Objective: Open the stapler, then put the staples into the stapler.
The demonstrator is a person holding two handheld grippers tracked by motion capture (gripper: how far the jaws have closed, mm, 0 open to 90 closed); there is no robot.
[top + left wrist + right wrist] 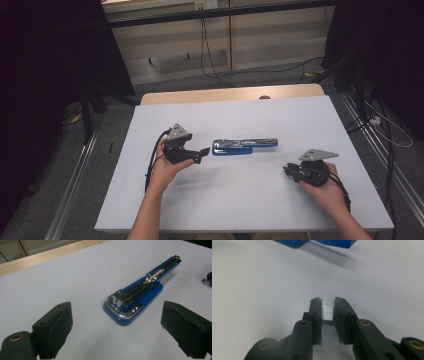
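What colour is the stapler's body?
Blue, with a silver metal channel; the stapler shows best in the left gripper view.

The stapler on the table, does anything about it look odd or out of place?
The blue stapler lies swung fully open and flat on the white table, its metal staple channel exposed. The right gripper is pinching a strip of staples well away from it. The left gripper stands open, facing the stapler. Nothing looks damaged or spilled.

open blue stapler (244, 146) mid-table
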